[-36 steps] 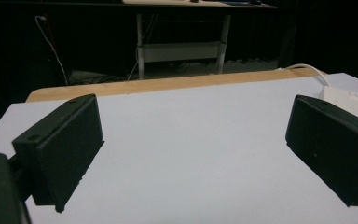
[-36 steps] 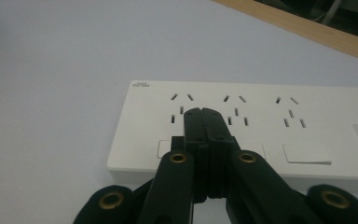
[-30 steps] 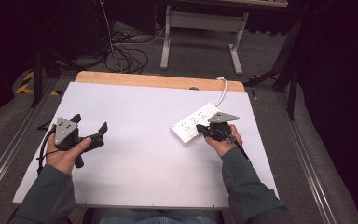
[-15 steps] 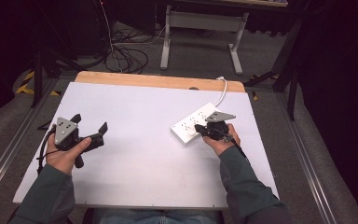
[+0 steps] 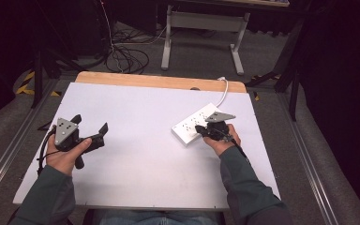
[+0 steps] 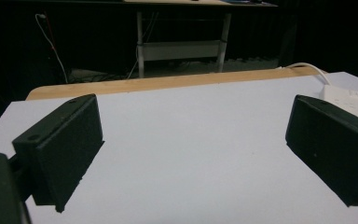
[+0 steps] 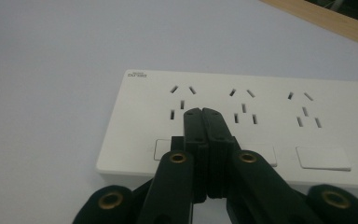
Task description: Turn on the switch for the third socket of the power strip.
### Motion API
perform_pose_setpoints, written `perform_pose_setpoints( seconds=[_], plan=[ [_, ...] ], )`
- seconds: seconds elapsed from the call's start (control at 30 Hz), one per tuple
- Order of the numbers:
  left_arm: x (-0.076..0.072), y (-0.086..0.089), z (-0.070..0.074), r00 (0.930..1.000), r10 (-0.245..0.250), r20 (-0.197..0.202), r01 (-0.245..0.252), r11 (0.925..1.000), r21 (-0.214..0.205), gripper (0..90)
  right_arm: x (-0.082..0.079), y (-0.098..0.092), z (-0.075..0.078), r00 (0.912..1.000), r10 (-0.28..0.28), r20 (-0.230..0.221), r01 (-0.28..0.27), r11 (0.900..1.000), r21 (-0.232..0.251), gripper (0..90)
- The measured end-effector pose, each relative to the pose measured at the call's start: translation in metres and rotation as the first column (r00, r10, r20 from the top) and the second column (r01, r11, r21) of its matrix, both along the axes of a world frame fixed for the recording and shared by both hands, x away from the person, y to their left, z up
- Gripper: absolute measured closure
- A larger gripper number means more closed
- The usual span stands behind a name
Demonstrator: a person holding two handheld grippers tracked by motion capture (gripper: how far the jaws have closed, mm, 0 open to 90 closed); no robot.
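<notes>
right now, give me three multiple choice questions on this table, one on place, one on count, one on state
1. Where does the power strip lie on the table?
A near left corner
B right side
C centre

2. How many socket groups show in the right gripper view?
A one
B three
C six

3. How do the right hand-held gripper jaws stand?
A shut together
B wide open
C clamped on a cable

Answers: 1 B, it lies by the right hand; 2 B, three hole clusters in a row; 3 A, the jaws meet with nothing between, tips over the strip.
</notes>
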State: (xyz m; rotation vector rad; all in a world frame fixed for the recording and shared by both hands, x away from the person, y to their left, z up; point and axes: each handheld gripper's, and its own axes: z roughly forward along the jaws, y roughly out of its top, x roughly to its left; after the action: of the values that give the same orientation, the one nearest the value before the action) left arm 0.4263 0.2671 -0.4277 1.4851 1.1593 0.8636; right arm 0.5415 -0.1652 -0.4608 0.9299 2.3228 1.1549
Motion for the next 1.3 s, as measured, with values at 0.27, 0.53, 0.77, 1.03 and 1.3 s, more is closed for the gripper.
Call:
perform_pose_setpoints(
  seconds=[0.27,0.53,0.77,1.03,1.3],
  plan=[
    [0.0001,0.0011,-0.0001,1.0,-0.001,-0.003,0.001,1.0,0.001,4.5,0.0026,0.0022,-0.0011,0.9999,-0.001,-0.011,0.001,0.9999,-0.01,90.0],
    [0.0003,-0.0004,-0.0004,1.0,-0.005,-0.004,0.005,1.0,0.005,4.6,0.0024,0.0037,-0.0032,0.9998,0.011,-0.018,-0.011,0.9997,-0.022,89.8],
    [0.0003,-0.0004,-0.0004,1.0,-0.004,-0.005,0.004,1.0,0.004,4.6,0.0032,0.0037,-0.0062,0.9996,0.008,-0.026,-0.009,0.999,-0.043,89.9],
    [0.0002,-0.0002,-0.0003,1.0,-0.007,-0.004,0.007,1.0,0.006,4.6,0.003,0.0042,-0.0066,0.9997,0.01,-0.022,-0.011,0.9989,-0.044,90.0],
    [-0.0001,-0.0004,-0.0004,1.0,-0.006,-0.005,0.006,1.0,0.003,4.6,0.0013,0.0076,-0.0082,0.9998,0.017,-0.014,-0.018,0.9988,-0.045,90.0]
  ],
)
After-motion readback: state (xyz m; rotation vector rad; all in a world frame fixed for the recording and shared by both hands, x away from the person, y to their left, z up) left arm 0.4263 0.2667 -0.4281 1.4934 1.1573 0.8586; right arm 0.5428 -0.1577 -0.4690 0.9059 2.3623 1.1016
